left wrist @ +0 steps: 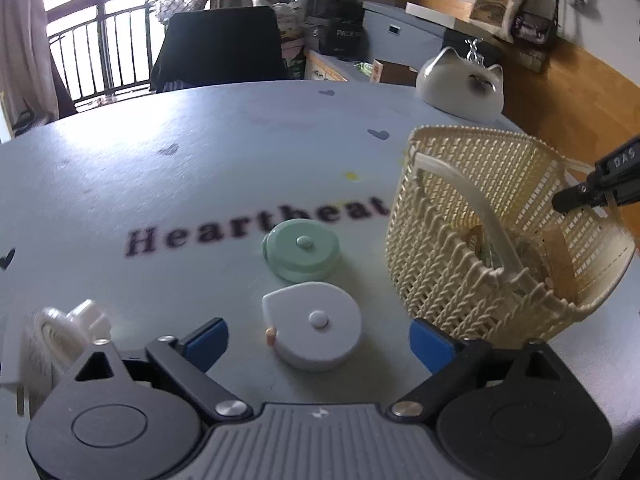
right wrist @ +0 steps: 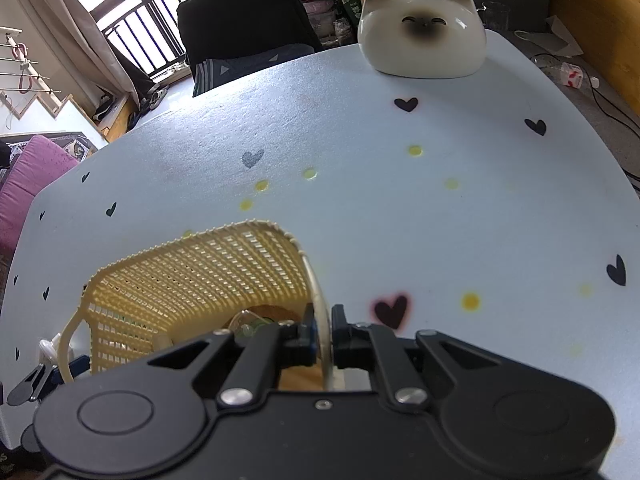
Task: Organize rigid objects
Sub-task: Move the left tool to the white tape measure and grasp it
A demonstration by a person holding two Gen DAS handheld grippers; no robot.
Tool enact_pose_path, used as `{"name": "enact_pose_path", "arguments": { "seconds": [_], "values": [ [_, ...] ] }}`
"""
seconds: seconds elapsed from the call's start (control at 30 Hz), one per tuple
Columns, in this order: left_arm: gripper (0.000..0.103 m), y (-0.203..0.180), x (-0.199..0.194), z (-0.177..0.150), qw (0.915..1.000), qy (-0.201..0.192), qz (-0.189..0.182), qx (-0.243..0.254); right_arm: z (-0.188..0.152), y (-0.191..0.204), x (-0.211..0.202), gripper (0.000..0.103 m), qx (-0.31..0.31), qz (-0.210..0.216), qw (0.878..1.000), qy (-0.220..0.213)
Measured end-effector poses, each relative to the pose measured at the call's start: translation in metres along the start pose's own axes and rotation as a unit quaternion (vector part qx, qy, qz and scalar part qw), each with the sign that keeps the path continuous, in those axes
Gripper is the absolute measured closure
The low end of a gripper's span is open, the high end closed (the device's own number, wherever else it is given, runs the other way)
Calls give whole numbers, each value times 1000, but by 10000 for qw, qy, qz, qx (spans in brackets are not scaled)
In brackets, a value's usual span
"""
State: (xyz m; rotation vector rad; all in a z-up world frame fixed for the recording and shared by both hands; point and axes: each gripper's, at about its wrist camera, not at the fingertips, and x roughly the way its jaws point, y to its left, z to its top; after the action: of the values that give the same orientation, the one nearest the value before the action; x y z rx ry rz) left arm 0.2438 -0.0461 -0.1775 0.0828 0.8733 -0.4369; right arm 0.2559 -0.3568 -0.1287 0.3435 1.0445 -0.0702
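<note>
The left gripper (left wrist: 318,340) hangs with its blue-padded jaws spread wide and nothing between the pads, poised just above a white teardrop-shaped tape measure (left wrist: 314,326) that lies flat on the pale blue table (left wrist: 160,184), a little in from the table's near edge in the left wrist view. A mint-green round tape measure (left wrist: 301,249) lies just beyond it, toward the table's middle, the two close but not clearly touching. Beside them, to the right in that view, a cream woven plastic basket (left wrist: 472,240) stands tilted, its mouth tipped toward the left gripper; the right gripper (right wrist: 322,330) is clamped narrowly on the basket's thin handle (right wrist: 316,300) and holds it at that angle, with a few items, too blurred to name, already inside. A white plastic object (left wrist: 86,316) lies at the near left, and a ceramic cat figure (right wrist: 420,28) sits at the table's far edge. The white tape measure looks a light, stiff, smooth-shelled case, likely to slip under a shallow pinch; the surest hold would seem to be across its flat curved sides, low and centred, clear of the small orange pull tab (left wrist: 271,334) at its tip.
</note>
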Motion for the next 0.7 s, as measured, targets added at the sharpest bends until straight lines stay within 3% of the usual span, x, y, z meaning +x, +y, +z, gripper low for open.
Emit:
{"name": "enact_pose_path", "arguments": {
  "seconds": [0.23,0.33,0.7],
  "values": [
    [30,-4,11,7,9998,94,110,149,0,0,0,96,6,1,10000,-1],
    [44,-2,10,7,9998,32,176,128,0,0,0,96,6,0,10000,-2],
    [45,15,-11,9,9992,-55,304,-263,0,0,0,96,2,-2,10000,-3]
  ]
}}
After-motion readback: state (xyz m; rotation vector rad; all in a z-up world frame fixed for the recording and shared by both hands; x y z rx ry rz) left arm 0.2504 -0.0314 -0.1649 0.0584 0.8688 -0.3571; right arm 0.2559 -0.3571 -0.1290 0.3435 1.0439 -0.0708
